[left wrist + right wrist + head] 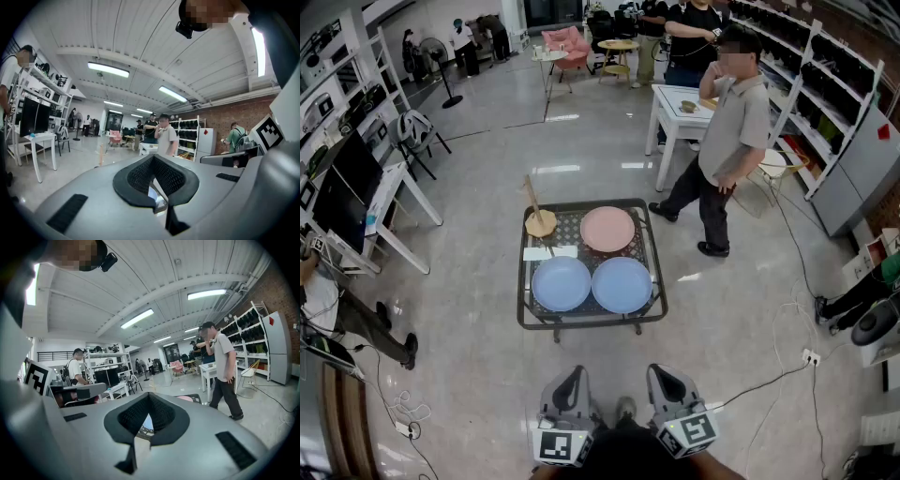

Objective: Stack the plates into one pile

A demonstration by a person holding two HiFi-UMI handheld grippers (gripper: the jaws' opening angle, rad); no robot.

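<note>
Head view shows smooth round pink and blue plates [607, 229] on a wire-mesh table [643, 246].

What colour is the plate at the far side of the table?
The plate is pink, clearest in the head view.

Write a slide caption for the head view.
Left tool and right tool, shut, face a table with two blue plates, a pink plate.
</note>
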